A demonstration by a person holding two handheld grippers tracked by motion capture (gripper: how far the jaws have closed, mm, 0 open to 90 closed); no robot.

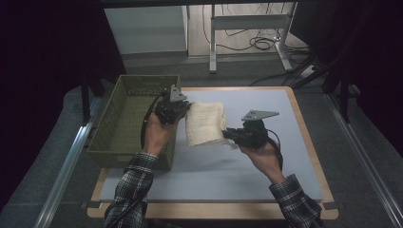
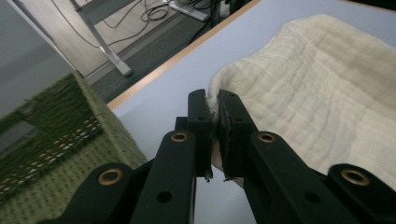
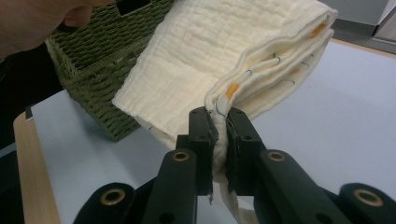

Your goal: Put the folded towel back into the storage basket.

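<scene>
My left gripper (image 2: 213, 100) is clamped on a corner of the folded cream cloth (image 2: 317, 88), the fabric pinched thin between the pads. My right gripper (image 3: 218, 116) grips the cloth's layered edge the same way, the stacked folds with orange marks fanning out just past the tips. In the high view the cloth (image 1: 205, 122) hangs between the two grippers over the pale blue table top (image 1: 266, 180), its left end at my left gripper (image 1: 179, 108) and its near right corner at my right gripper (image 1: 233, 135).

The green woven basket (image 1: 123, 118) stands at the table's left edge, its right wall just under my left hand (image 1: 157, 133). To the right and near side the table top lies open up to its wooden border (image 1: 306, 137).

My left forearm rises from the near left, wrist bent toward the cloth; my right hand (image 1: 261, 154) comes in from the near right, the gripper pointing left.
</scene>
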